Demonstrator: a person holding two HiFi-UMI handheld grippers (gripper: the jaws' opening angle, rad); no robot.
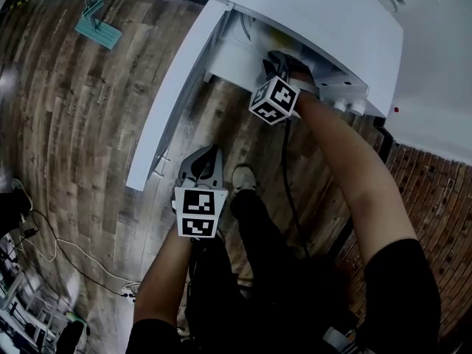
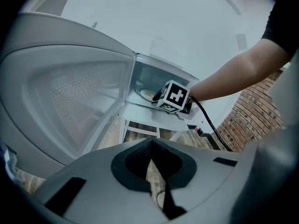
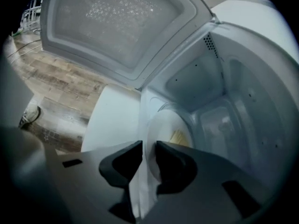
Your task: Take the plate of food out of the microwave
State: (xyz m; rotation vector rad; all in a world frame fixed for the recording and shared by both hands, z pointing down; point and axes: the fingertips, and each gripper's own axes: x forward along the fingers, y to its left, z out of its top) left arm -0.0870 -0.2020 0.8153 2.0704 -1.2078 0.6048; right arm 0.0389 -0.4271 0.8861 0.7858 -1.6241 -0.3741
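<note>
The white microwave (image 1: 317, 13) stands with its door (image 1: 169, 102) swung wide open. Inside it lies a white plate (image 3: 166, 129) with yellow food (image 3: 180, 136). My right gripper (image 3: 148, 148) reaches into the cavity, and its jaws are closed on the plate's near rim. From the head view only the marker cube and the back of the right gripper (image 1: 279, 59) show at the opening. My left gripper (image 1: 209, 153) hangs below the door, shut and holding nothing. In the left gripper view, the left gripper (image 2: 150, 143) points at the microwave, where the plate (image 2: 145, 94) shows beside the right gripper's cube.
The open door (image 2: 74, 92) juts out to the left of the cavity. A white stand (image 2: 140, 125) carries the microwave. A brick wall (image 1: 435, 198) lies to the right. A teal floor tool (image 1: 97, 28) and cables (image 1: 44, 249) lie on the wooden floor.
</note>
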